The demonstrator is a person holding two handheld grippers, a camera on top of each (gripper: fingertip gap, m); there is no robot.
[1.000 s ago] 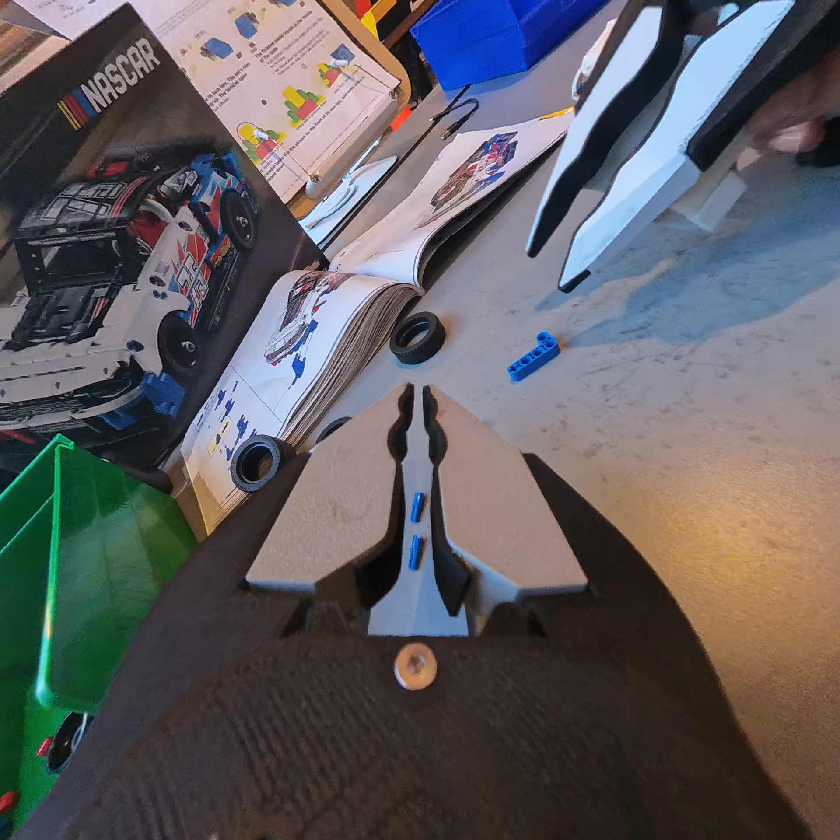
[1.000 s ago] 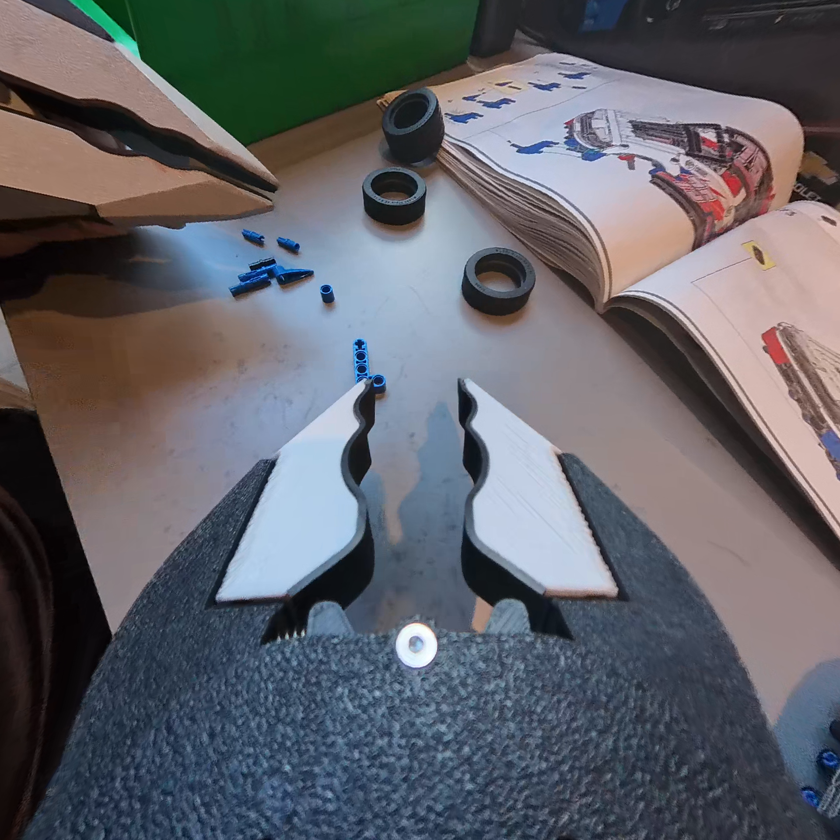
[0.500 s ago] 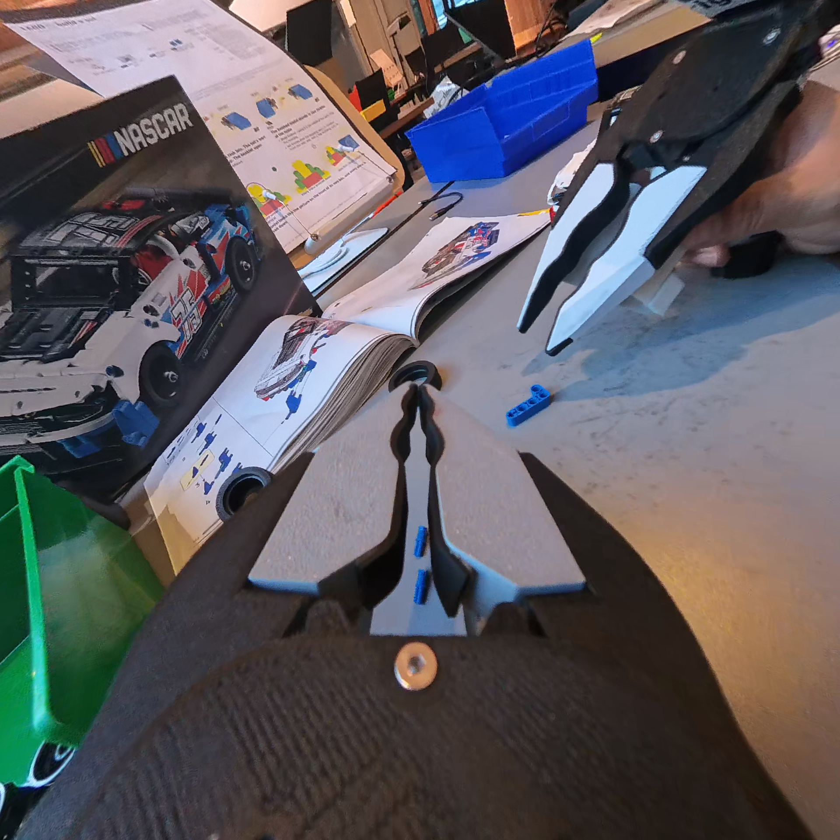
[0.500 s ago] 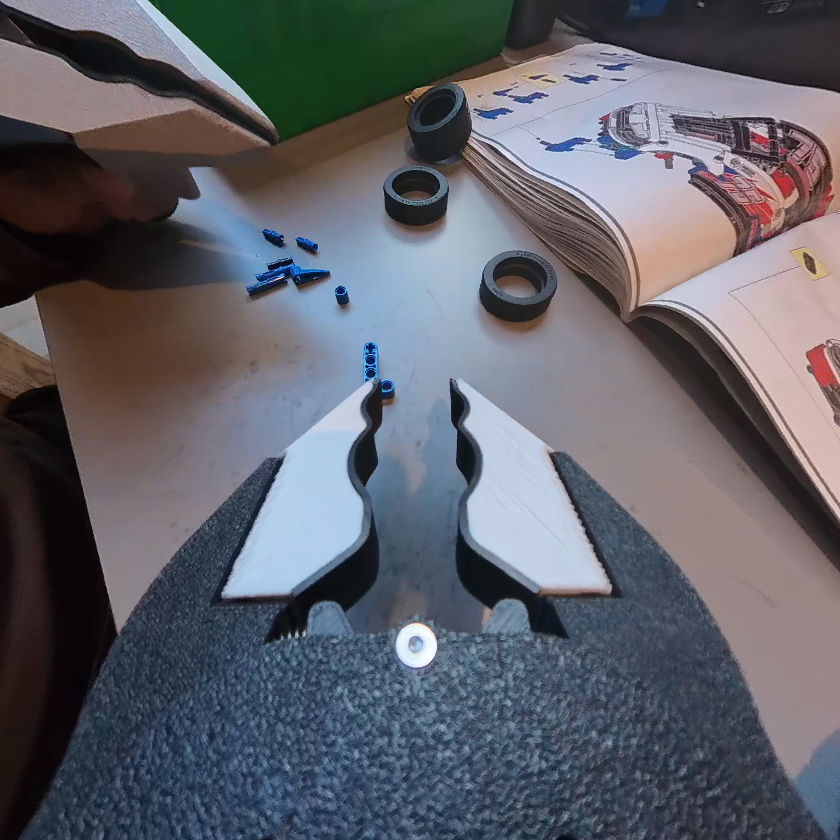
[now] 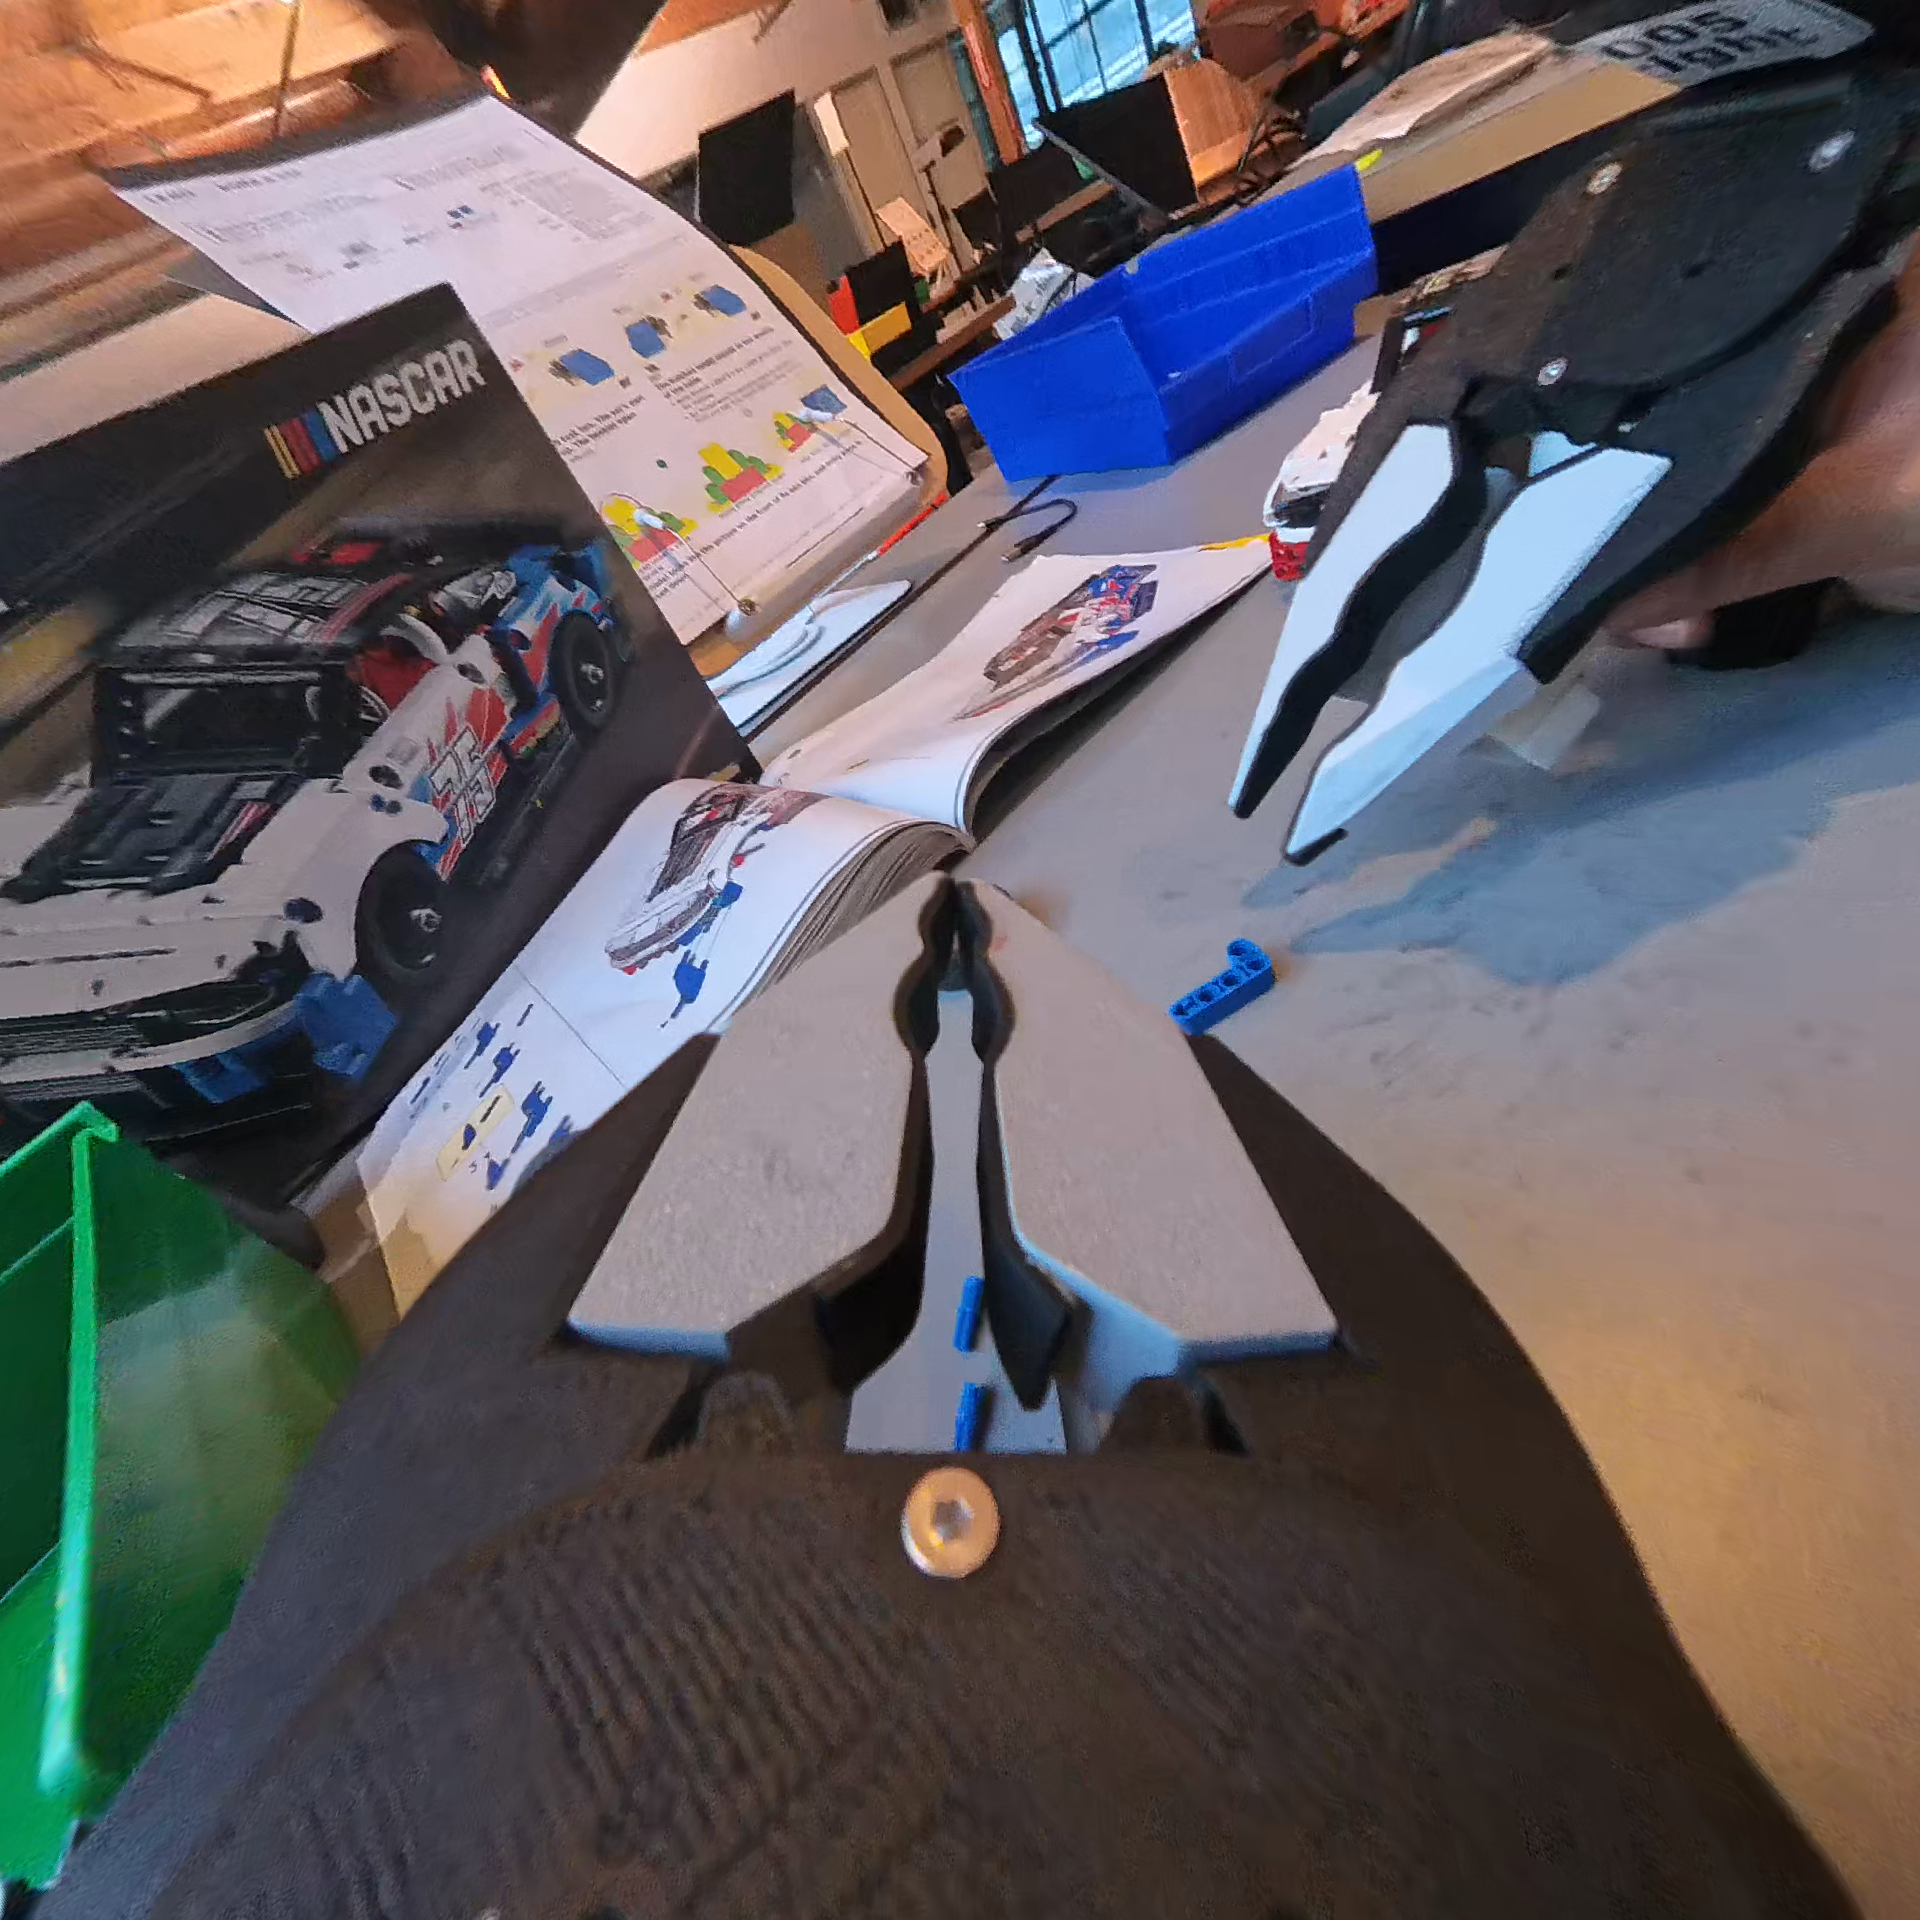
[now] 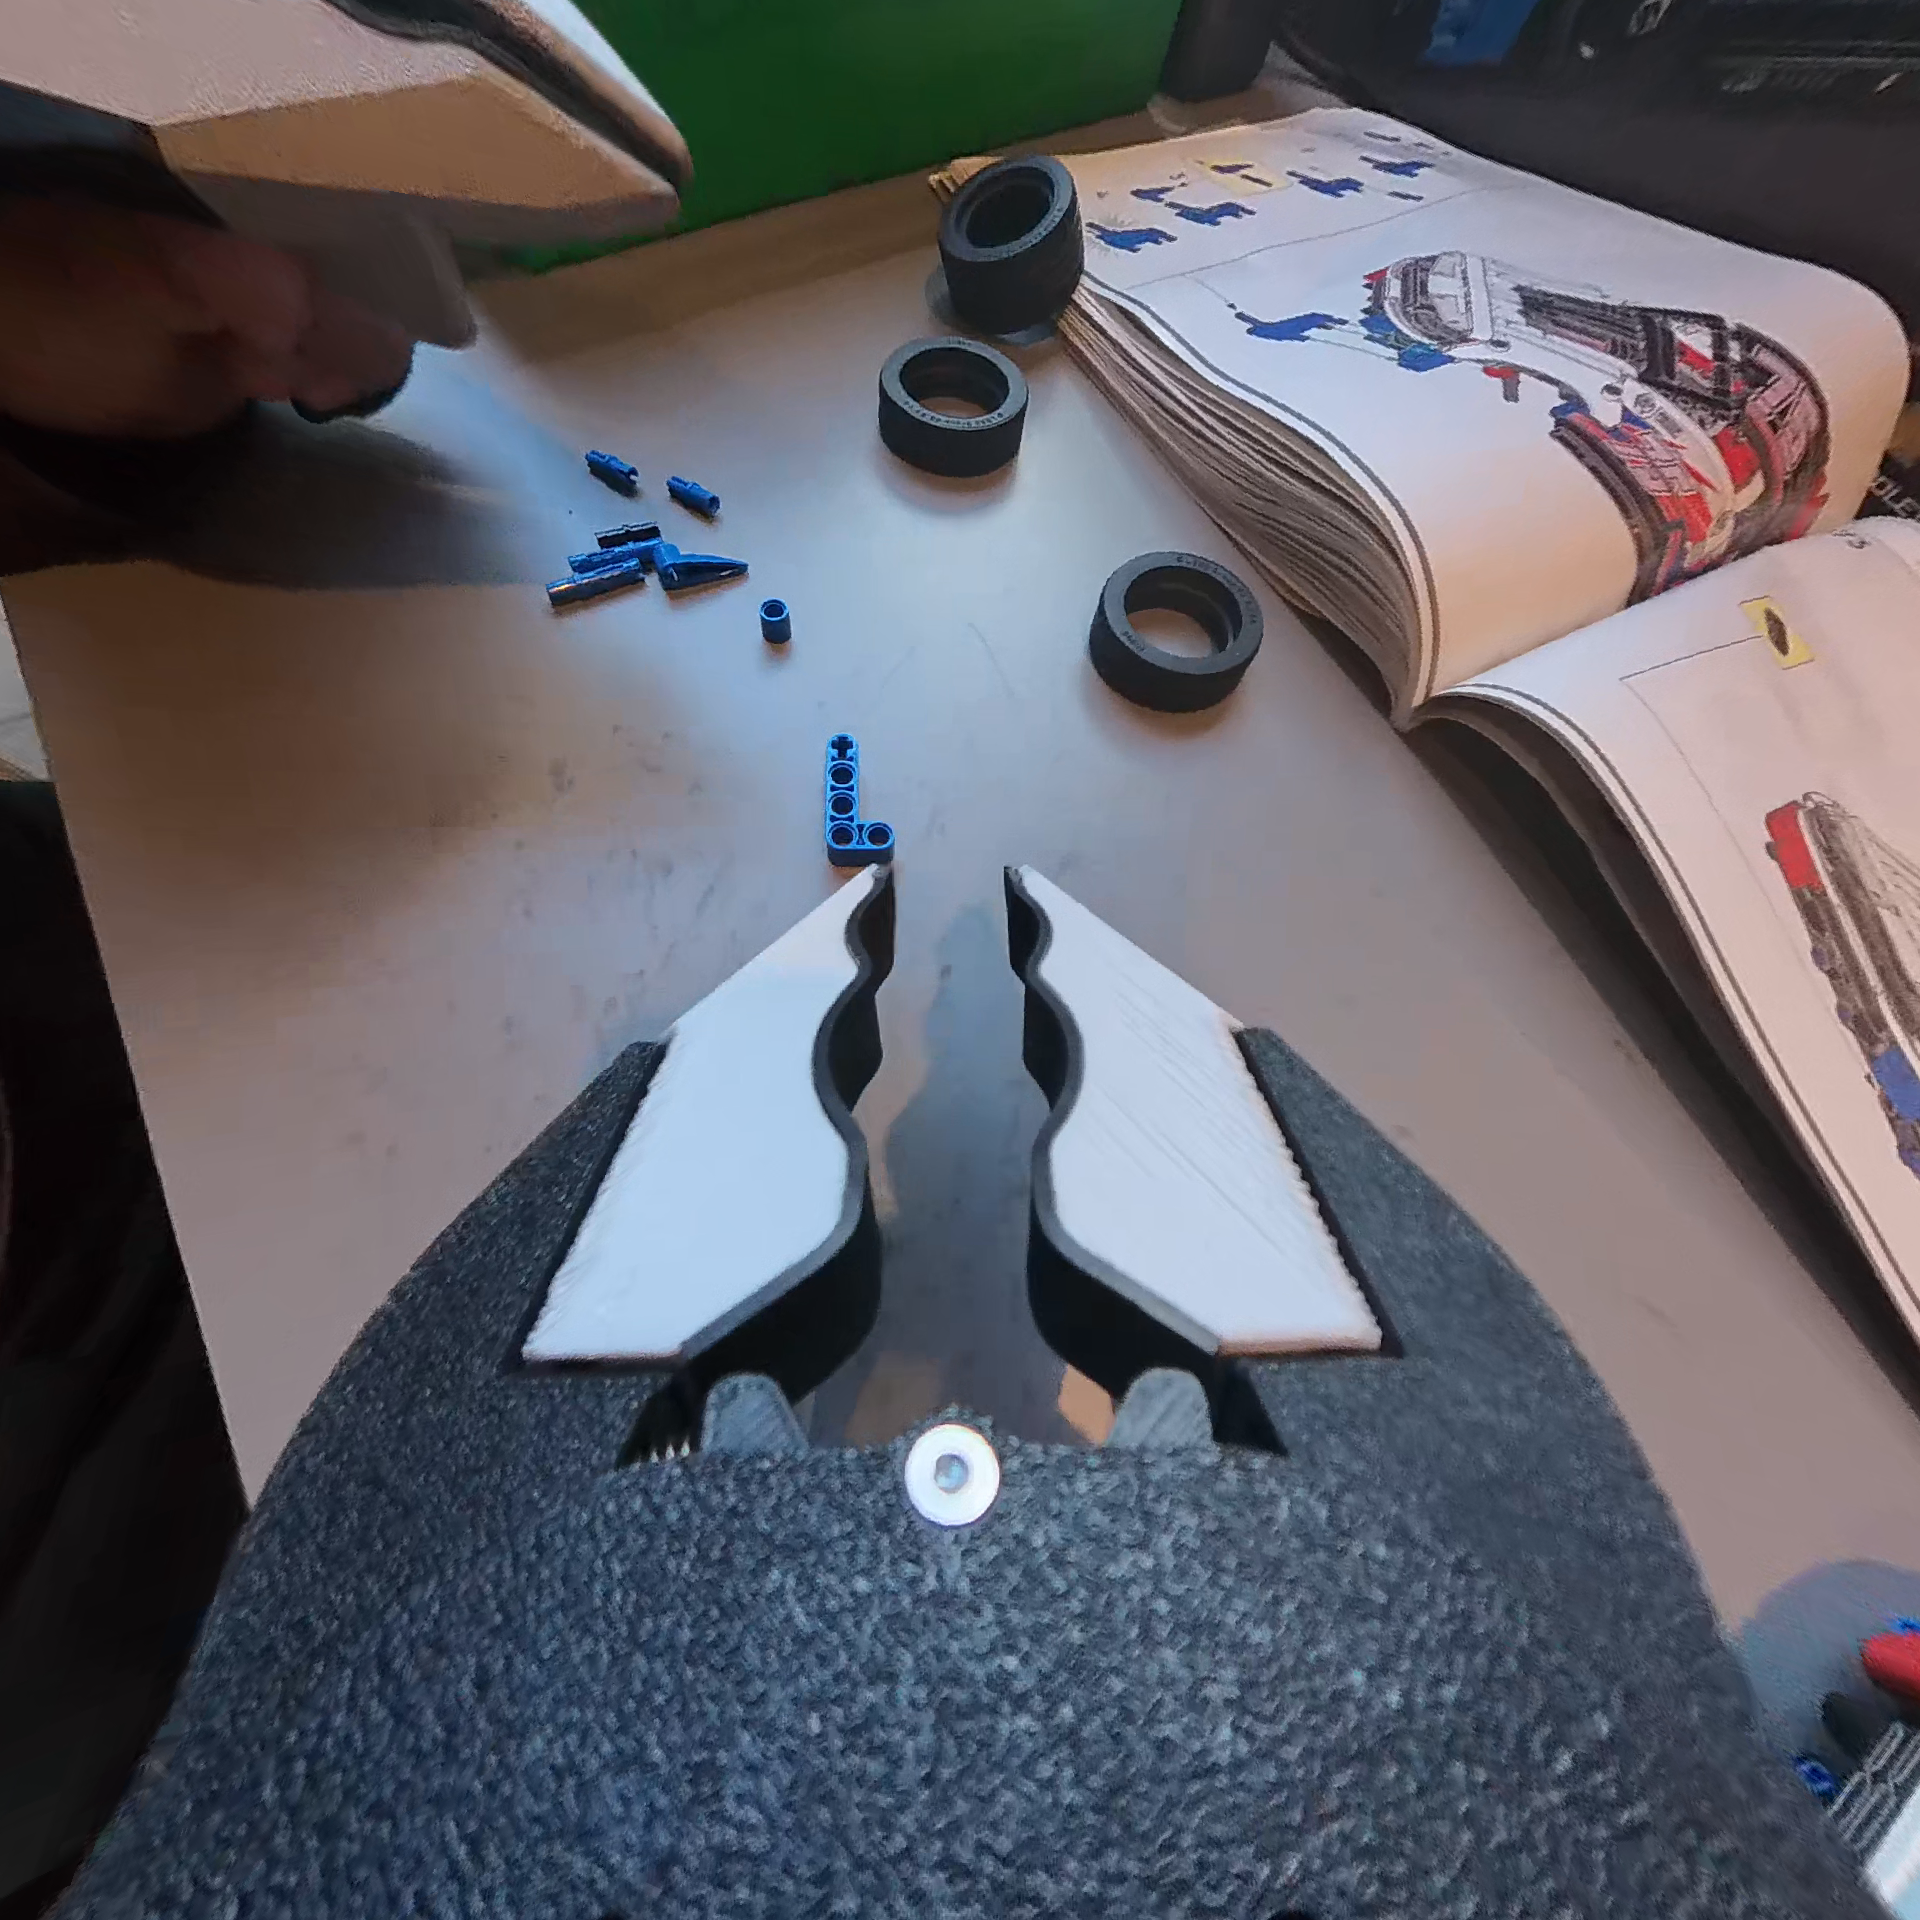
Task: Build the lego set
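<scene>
Hovering over the grey table (image 6: 416, 935), the right gripper (image 6: 948, 883) has its jaws apart with nothing between them; a blue L-beam (image 6: 847, 805) lies flat just ahead of the left fingertip, apart from it; farther on, blue pins (image 6: 644, 540) lie scattered near three black tyres (image 6: 1174, 634), one of them upright against the open manual (image 6: 1455, 343). The left gripper (image 5: 956, 899) is raised above the table, its jaws together at the tips and holding nothing that can be seen; two pins on the table show through the gap behind the tips. A green bin (image 5: 125, 1403) stands at its left, the set's box (image 5: 312, 675) behind the manual, and a blue bin (image 5: 1174, 353) farther back.
</scene>
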